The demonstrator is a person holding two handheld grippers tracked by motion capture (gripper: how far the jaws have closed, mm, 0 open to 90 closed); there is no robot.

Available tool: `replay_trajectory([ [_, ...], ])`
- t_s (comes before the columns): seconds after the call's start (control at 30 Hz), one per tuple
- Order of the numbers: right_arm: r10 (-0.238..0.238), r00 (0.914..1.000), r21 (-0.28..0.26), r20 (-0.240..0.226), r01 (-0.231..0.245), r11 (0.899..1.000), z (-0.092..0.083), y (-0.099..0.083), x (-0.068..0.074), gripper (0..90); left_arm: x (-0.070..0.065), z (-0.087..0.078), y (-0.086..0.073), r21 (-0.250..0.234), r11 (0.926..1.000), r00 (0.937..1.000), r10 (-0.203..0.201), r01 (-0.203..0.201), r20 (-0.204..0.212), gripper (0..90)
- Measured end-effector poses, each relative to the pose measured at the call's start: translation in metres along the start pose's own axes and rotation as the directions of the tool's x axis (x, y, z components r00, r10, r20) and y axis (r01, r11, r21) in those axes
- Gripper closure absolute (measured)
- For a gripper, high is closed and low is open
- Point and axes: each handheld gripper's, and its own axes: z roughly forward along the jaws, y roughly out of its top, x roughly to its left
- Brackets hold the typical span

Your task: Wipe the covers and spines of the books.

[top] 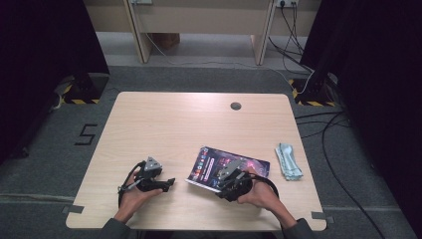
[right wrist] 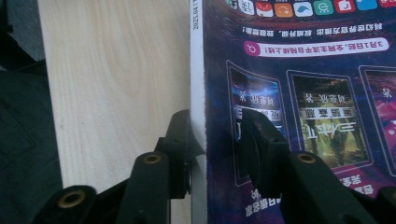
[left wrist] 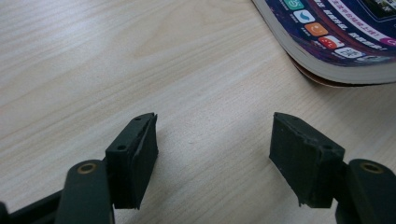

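A glossy dark magazine (top: 244, 163) with colourful app icons lies flat on the wooden table (top: 174, 124), right of centre near the front. My right gripper (top: 221, 183) sits at its near edge. In the right gripper view the jaws straddle the magazine's (right wrist: 303, 70) spine: one jaw rests beside the spine on the table side, the other stands over the cover with a gap, so the right gripper (right wrist: 217, 126) is open. My left gripper (top: 169, 183) lies low over bare wood left of the magazine (left wrist: 336, 42). The left gripper (left wrist: 212, 135) is open with nothing between its jaws.
A folded pale blue cloth (top: 288, 162) lies at the table's right edge. A round grey grommet (top: 236, 105) sits near the far edge. Cables (top: 328, 129) run over the floor to the right, and dark curtains flank the table.
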Motion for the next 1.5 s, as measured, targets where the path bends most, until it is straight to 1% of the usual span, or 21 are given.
replay_trajectory([
  [0.17, 0.028, 0.998, -0.027, -0.057, -0.029, 0.999, -0.001, -0.006, 0.0, 60.1, 0.0, 0.0, 0.002, -0.026, 0.9996, 0.9999, -0.014, 0.014, 0.005, 32.0],
  [0.2, 0.05, 0.9968, -0.044, -0.062, -0.052, 0.998, -0.003, -0.007, -0.001, 60.7, 0.0, -0.001, 0.002, -0.027, 0.9995, 0.9999, -0.015, 0.015, 0.008, 32.2],
  [0.37, 0.078, 0.9969, -0.046, -0.012, -0.078, 0.996, -0.015, -0.015, -0.01, 60.9, -0.005, -0.002, 0.003, -0.043, 0.9988, 0.9992, -0.022, 0.024, 0.034, 33.6],
  [0.5, 0.155, 0.986, -0.039, 0.061, -0.153, 0.987, -0.024, -0.028, -0.02, 59.6, -0.011, 0.0, 0.006, -0.053, 0.9983, 0.9982, -0.019, 0.022, 0.057, 33.8],
  [0.57, 0.199, 0.9721, -0.035, 0.125, -0.196, 0.98, -0.03, -0.037, -0.027, 56.8, -0.014, 0.001, 0.007, -0.048, 0.9988, 0.9976, -0.011, 0.014, 0.068, 33.8],
  [0.6, 0.213, 0.967, -0.039, 0.139, -0.21, 0.977, -0.032, -0.04, -0.029, 55.5, -0.016, 0.002, 0.008, -0.047, 0.9988, 0.9973, -0.009, 0.013, 0.072, 33.7],
  [0.7, 0.266, 0.9433, -0.031, 0.199, -0.265, 0.964, -0.039, -0.052, -0.035, 49.8, -0.022, 0.006, 0.009, -0.039, 0.9993, 0.9964, 0.001, 0.002, 0.085, 31.4],
  [0.8, 0.329, 0.9061, -0.046, 0.266, -0.329, 0.943, -0.045, -0.063, -0.04, 41.9, -0.025, 0.008, 0.011, -0.042, 0.9991, 0.9962, 0.006, -0.002, 0.087, 30.4],
  [0.9, 0.374, 0.8815, -0.055, 0.288, -0.375, 0.925, -0.051, -0.072, -0.04, 40.7, -0.029, 0.01, 0.012, -0.039, 0.9992, 0.9956, 0.011, -0.007, 0.093, 30.0],
  [0.93, 0.391, 0.8677, -0.049, 0.307, -0.396, 0.917, -0.053, -0.075, -0.037, 39.7, -0.03, 0.011, 0.012, -0.038, 0.9992, 0.9954, 0.012, -0.008, 0.095, 29.7],
  [0.97, 0.386, 0.8664, -0.047, 0.316, -0.393, 0.919, -0.054, -0.076, -0.036, 39.6, -0.031, 0.012, 0.013, -0.036, 0.9993, 0.9948, 0.016, -0.013, 0.101, 29.7],
  [1.1, 0.441, 0.8422, -0.035, 0.31, -0.453, 0.891, -0.054, -0.09, -0.031, 38.0, -0.037, 0.014, 0.014, -0.032, 0.9991, 0.9938, 0.032, -0.029, 0.107, 29.9],
  [1.13, 0.444, 0.8415, -0.028, 0.308, -0.458, 0.888, -0.053, -0.094, -0.031, 37.9, -0.039, 0.015, 0.014, -0.034, 0.9989, 0.9932, 0.036, -0.033, 0.111, 29.9],
  [1.17, 0.457, 0.8359, -0.03, 0.305, -0.471, 0.882, -0.052, -0.098, -0.031, 37.6, -0.04, 0.016, 0.015, -0.032, 0.9986, 0.9927, 0.045, -0.041, 0.112, 29.9],
  [1.2, 0.465, 0.8334, -0.028, 0.298, -0.48, 0.877, -0.05, -0.1, -0.03, 37.4, -0.042, 0.017, 0.015, -0.027, 0.9985, 0.9921, 0.051, -0.048, 0.115, 29.9],
  [1.27, 0.477, 0.8345, -0.047, 0.276, -0.484, 0.874, -0.05, -0.103, -0.031, 35.3, -0.045, 0.019, 0.016, -0.027, 0.9983, 0.9911, 0.054, -0.051, 0.121, 30.0],
  [1.3, 0.486, 0.8309, -0.049, 0.271, -0.493, 0.869, -0.049, -0.103, -0.03, 34.8, -0.046, 0.02, 0.017, -0.025, 0.9981, 0.9902, 0.059, -0.057, 0.126, 30.2],
  [1.37, 0.493, 0.8292, -0.061, 0.262, -0.496, 0.866, -0.048, -0.103, -0.033, 32.2, -0.049, 0.022, 0.017, -0.026, 0.998, 0.9886, 0.062, -0.059, 0.137, 30.3],
  [1.43, 0.519, 0.8185, -0.079, 0.247, -0.516, 0.853, -0.045, -0.103, -0.033, 30.0, -0.051, 0.024, 0.017, -0.025, 0.9982, 0.9866, 0.057, -0.054, 0.153, 30.4],
  [1.47, 0.519, 0.8194, -0.088, 0.243, -0.514, 0.853, -0.045, -0.104, -0.035, 29.7, -0.052, 0.024, 0.017, -0.025, 0.9982, 0.9857, 0.057, -0.054, 0.159, 30.5],
  [1.5, 0.527, 0.8151, -0.093, 0.241, -0.521, 0.849, -0.044, -0.103, -0.035, 29.5, -0.053, 0.024, 0.017, -0.025, 0.9981, 0.9842, 0.06, -0.057, 0.167, 30.6],
])
